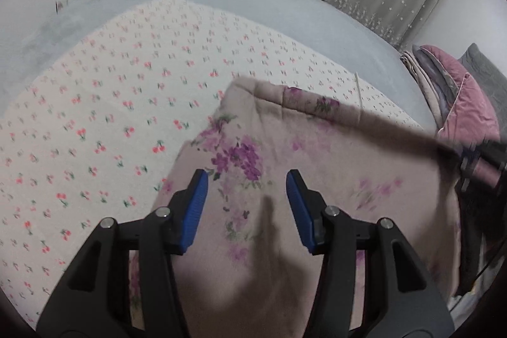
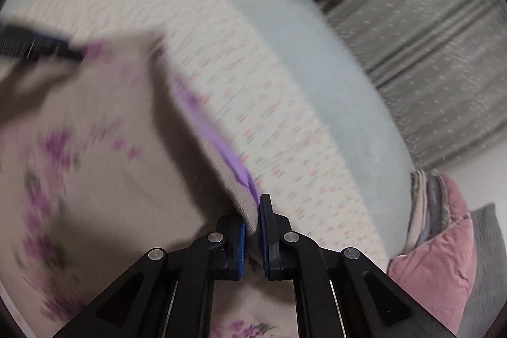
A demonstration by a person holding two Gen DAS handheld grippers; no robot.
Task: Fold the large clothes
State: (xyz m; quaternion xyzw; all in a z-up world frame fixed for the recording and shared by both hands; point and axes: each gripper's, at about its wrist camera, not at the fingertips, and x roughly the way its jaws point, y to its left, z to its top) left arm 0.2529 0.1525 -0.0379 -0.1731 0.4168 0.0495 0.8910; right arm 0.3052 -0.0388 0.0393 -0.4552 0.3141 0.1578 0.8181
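Pink floral garment (image 1: pixel 285 148) lies on the cherry-print sheet (image 1: pixel 111 116) of the bed, one side lifted off it. Looks soft, thick and padded, so I judge it floppy and a bit heavy; it will sag between holds. Best to take it at hems and corners, not mid-panel.

My right gripper (image 2: pixel 253 230): fingers pressed together, pinching the garment's edge by the purple lining (image 2: pixel 202 119); view is motion-blurred.

My left gripper (image 1: pixel 247 205): fingers spread about halfway, hovering over the floral panel, gripping nothing; I can't tell if the tips touch the cloth.

Folded pink bedding (image 1: pixel 469 110) is stacked at the side.
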